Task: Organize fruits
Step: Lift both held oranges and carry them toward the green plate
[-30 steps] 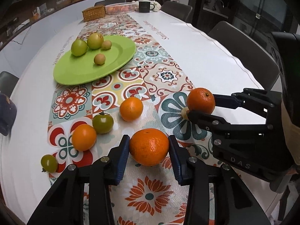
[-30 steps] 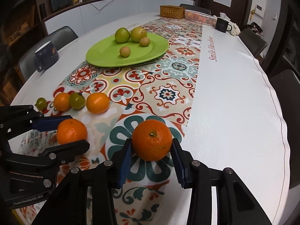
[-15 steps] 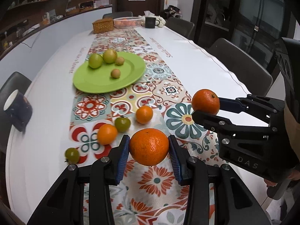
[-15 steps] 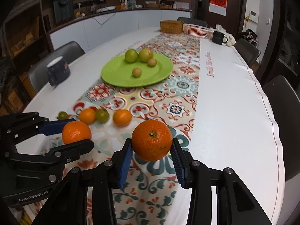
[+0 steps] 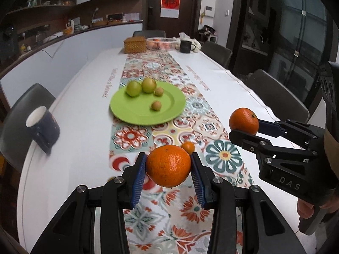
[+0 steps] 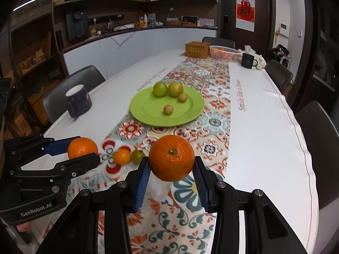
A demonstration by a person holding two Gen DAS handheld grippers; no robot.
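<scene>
My left gripper (image 5: 168,166) is shut on an orange (image 5: 168,165), held in the air above the patterned runner; it also shows at the left of the right wrist view as the left gripper (image 6: 83,150) with its orange (image 6: 82,147). My right gripper (image 6: 171,162) is shut on a second orange (image 6: 171,160), likewise lifted; in the left wrist view this right gripper (image 5: 243,124) holds its orange (image 5: 244,121) at the right. A green plate (image 6: 148,112) farther up the table carries several small green and tan fruits. A small orange (image 6: 121,156) and a green fruit (image 6: 137,156) lie on the runner.
A dark mug (image 6: 78,101) stands left of the plate near the table edge. At the far end are a wicker box (image 6: 197,49), a white basket (image 6: 225,53) and a black mug (image 6: 248,61). Chairs line both sides of the table.
Both grippers have risen with their oranges, so the table now lies farther below and more of the room shows. The loose fruits on the runner appear smaller and partly hidden.
</scene>
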